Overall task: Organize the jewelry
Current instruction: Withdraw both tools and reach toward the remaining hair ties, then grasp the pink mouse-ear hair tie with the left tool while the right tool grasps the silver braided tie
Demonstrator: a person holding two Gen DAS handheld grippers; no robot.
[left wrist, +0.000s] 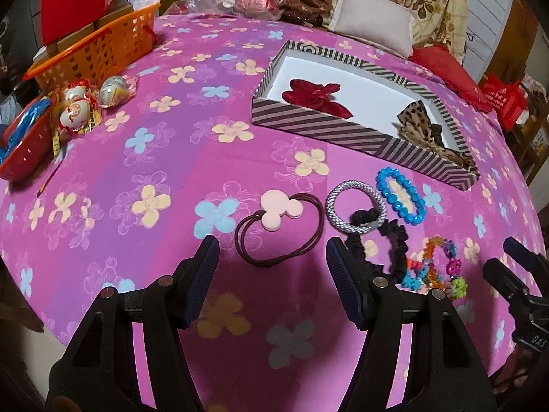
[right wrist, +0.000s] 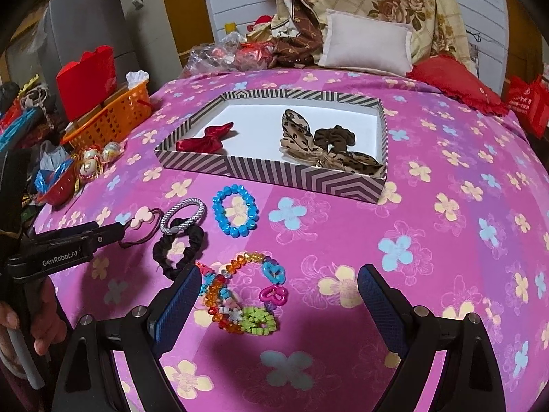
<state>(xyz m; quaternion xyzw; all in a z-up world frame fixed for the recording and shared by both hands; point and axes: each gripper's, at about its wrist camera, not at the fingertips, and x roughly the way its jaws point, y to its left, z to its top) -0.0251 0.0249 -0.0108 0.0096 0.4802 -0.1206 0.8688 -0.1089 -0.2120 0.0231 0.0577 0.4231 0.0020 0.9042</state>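
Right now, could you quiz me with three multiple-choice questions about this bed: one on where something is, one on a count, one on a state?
1. Where is the red bow?
A. In the striped box
B. In the orange basket
C. On the pillow

2. How many pieces lie inside the box?
A. One
B. Three
C. Five

3. How do the right gripper jaws stand?
A. Shut on the blue bracelet
B. Open, holding nothing
C. Shut, holding nothing

Answers:
1 A, it lies on the box's white floor.
2 B, red bow, leopard bow, brown scrunchie.
3 B, its pads stand wide apart.
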